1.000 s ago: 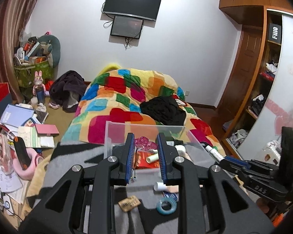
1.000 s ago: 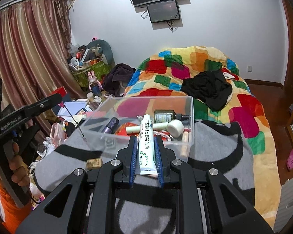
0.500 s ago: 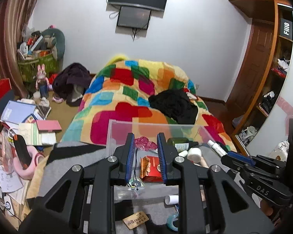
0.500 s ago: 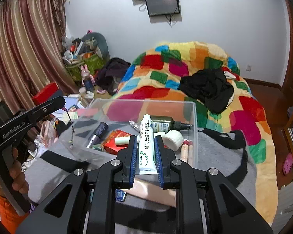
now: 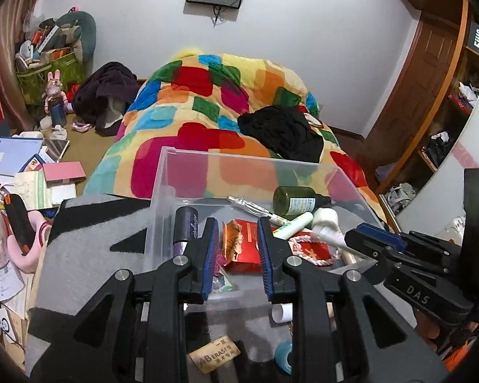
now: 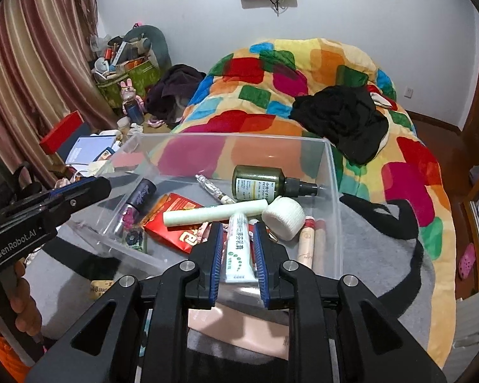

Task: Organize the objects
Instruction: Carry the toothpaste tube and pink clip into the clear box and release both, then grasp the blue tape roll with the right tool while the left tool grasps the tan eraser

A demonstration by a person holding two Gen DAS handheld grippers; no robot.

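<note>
Looking along the right gripper (image 6: 238, 249), the right wrist view shows a white ointment tube (image 6: 236, 249) clamped between the blue pads, its cap end reaching over the near rim of the clear plastic bin (image 6: 332, 172) at the frame's centre; the left wrist view catches only the tube's tip poking in from the right gripper (image 5: 372, 239) at the right edge. In the left wrist view alone, an eraser (image 5: 214, 354) and a roll of blue tape (image 5: 282, 357) lie on the grey blanket (image 5: 89, 233) at the bottom of the frame, beneath the left gripper (image 5: 238, 239), whose jaws stand moderately apart with nothing between them, hanging over the bin's near-left part above a red packet (image 5: 242, 245). The right wrist view alone shows a pink flat box (image 6: 239, 332) under the right gripper. Inside the bin lie a green spray bottle (image 6: 258, 182), a white bandage roll (image 6: 282, 217), a pale green tube (image 6: 214, 212) and a purple tube (image 6: 140, 196).
</note>
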